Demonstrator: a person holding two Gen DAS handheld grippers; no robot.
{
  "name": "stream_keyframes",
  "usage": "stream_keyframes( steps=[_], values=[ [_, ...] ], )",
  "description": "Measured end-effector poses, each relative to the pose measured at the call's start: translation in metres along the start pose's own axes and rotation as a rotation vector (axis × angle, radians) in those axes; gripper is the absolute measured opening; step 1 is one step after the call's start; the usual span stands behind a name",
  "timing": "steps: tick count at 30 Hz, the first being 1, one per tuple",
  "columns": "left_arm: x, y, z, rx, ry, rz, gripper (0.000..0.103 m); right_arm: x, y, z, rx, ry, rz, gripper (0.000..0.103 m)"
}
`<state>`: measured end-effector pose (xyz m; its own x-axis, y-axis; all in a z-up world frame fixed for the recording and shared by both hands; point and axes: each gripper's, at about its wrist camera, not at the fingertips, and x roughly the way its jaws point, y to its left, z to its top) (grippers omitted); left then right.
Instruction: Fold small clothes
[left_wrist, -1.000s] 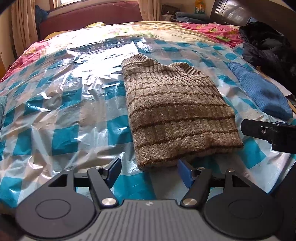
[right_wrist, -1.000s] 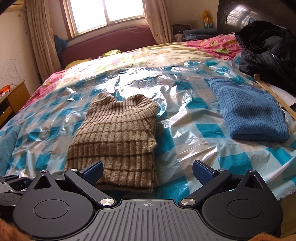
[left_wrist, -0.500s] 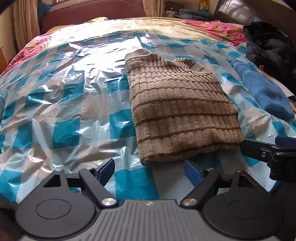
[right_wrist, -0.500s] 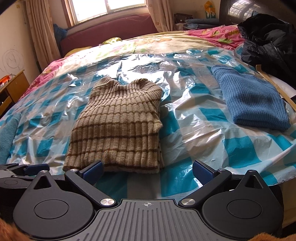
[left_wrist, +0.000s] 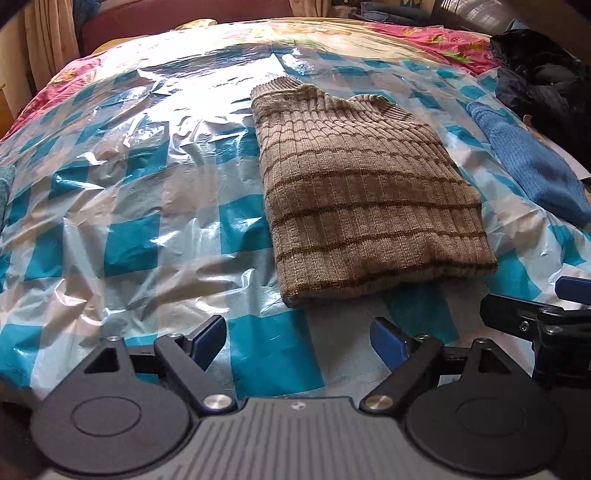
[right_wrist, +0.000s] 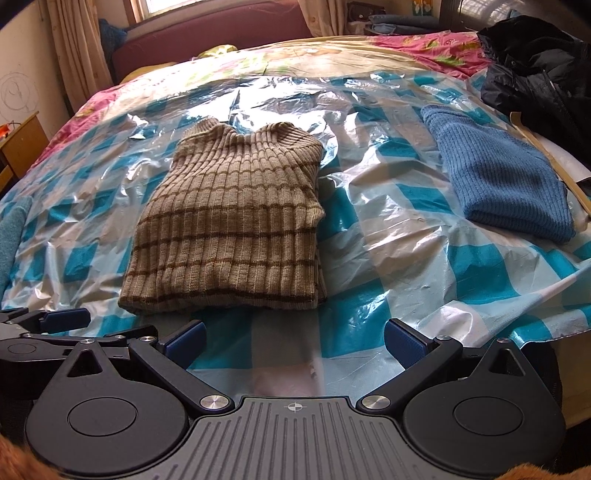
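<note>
A tan ribbed sweater with brown stripes (left_wrist: 362, 192) lies folded into a rectangle on the checked plastic sheet (left_wrist: 110, 206), collar at the far end. My left gripper (left_wrist: 297, 336) hovers just short of its near left corner; its jaws are opening and hold nothing. The right gripper (right_wrist: 294, 341) stands open and empty in front of the same sweater (right_wrist: 232, 229), near its right corner. Each gripper shows at the edge of the other's view: the right one (left_wrist: 535, 321) and the left one (right_wrist: 48, 325).
A folded blue sweater (right_wrist: 502, 177) rests to the right on the sheet. Behind it a black jacket (right_wrist: 539, 62) is heaped. A teal cloth (right_wrist: 11, 229) lies at the left edge. The bed's near edge runs under both grippers; a wooden side table (right_wrist: 18, 144) stands far left.
The left jaws have spread wider, and the sweater's near hem now lies clear in front of them. Both views have tipped down a little. The sweater has kept its shape.
</note>
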<state>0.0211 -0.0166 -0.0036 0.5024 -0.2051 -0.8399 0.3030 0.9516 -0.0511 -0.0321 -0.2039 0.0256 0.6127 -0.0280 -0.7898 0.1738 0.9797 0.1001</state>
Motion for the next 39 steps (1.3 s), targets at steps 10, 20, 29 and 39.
stream_keyframes(
  steps=[10, 20, 29, 39],
  values=[
    [-0.002, -0.001, -0.001, -0.001, 0.006, 0.022, 0.094, 0.003, 0.002, -0.003, 0.004, 0.037, -0.008, 0.103],
    [-0.007, 0.003, -0.002, -0.017, 0.000, 0.027, 0.094, 0.010, 0.007, -0.005, -0.032, 0.064, -0.068, 0.103],
    [-0.011, 0.001, 0.000, -0.002, 0.001, 0.046, 0.094, 0.015, 0.009, -0.005, -0.047, 0.073, -0.079, 0.103],
    [-0.014, 0.002, -0.001, -0.007, -0.002, 0.042, 0.094, 0.016, 0.007, -0.006, -0.044, 0.074, -0.088, 0.103]
  ],
)
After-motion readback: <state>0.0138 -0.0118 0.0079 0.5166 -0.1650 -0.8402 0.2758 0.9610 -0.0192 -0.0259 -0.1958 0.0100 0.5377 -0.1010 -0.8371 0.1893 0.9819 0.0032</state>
